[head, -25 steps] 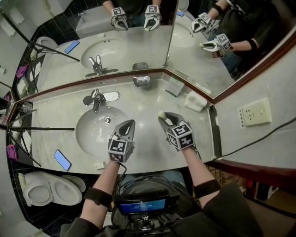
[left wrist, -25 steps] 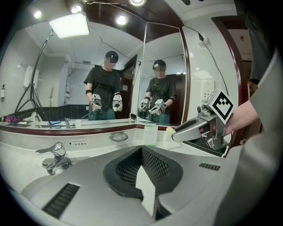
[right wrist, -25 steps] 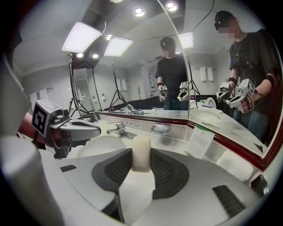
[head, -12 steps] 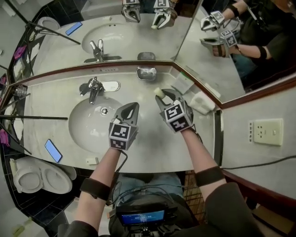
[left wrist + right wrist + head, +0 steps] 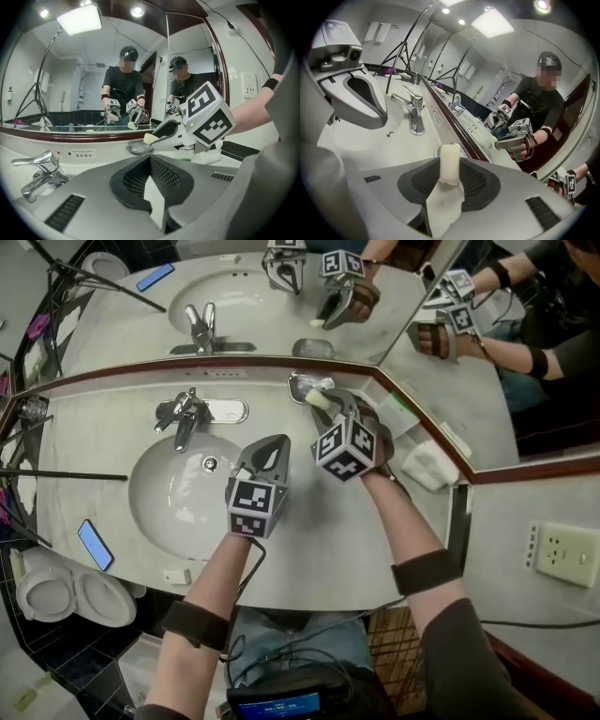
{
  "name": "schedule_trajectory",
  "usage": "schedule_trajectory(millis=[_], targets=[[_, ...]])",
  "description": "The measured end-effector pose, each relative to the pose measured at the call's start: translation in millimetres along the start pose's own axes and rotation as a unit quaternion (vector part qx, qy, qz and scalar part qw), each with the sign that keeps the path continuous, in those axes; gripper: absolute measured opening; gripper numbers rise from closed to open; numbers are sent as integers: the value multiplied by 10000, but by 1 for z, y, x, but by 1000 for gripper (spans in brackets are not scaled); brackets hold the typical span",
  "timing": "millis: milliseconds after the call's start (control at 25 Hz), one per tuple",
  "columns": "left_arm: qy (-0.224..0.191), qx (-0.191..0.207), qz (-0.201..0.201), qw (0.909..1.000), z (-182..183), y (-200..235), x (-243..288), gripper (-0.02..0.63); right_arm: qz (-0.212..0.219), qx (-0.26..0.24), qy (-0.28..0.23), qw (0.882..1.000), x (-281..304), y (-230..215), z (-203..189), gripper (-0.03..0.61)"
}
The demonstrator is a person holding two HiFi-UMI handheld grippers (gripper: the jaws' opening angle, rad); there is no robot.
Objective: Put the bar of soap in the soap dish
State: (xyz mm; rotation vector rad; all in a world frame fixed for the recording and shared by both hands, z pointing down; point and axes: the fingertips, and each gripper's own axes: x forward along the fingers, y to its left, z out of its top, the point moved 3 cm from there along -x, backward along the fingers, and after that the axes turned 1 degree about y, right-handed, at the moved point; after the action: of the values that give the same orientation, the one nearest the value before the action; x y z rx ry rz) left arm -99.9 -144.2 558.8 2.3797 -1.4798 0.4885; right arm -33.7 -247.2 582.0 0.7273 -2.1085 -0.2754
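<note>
Transport step, near its end, I judge: the right gripper (image 5: 328, 401) has its fingers clamped on the bar of soap (image 5: 450, 165), upright between them; the soap dish (image 5: 296, 382) sits just beyond the fingertips; next, lower over the dish and release; the left gripper (image 5: 270, 451) hovers alongside, fingers closed on nothing; the soap hides most of the dish's bowl.

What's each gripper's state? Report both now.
Left gripper: closed, holding nothing.
Right gripper: closed on the bar of soap.
</note>
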Motion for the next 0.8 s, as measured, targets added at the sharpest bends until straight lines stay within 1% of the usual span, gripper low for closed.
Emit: schedule_trajectory(millis=[80, 160, 440, 680, 800], targets=[[-3, -28, 34, 10000, -2, 3, 8, 0, -27, -224, 82, 9997, 13, 0, 0, 146], [-10, -78, 72, 9999, -5, 8, 15, 0, -30, -347, 134, 9993, 24, 0, 0, 147], [6, -231, 139, 9996, -13, 20, 29, 0, 52, -397, 170, 9991, 43, -3, -3, 150], [36, -309, 140, 9994, -16, 22, 28, 0, -40, -369, 159, 9992, 43, -5, -3, 167], [40, -316, 136, 9994, -15, 21, 27, 0, -81, -293, 184, 9994, 42, -7, -5, 166]])
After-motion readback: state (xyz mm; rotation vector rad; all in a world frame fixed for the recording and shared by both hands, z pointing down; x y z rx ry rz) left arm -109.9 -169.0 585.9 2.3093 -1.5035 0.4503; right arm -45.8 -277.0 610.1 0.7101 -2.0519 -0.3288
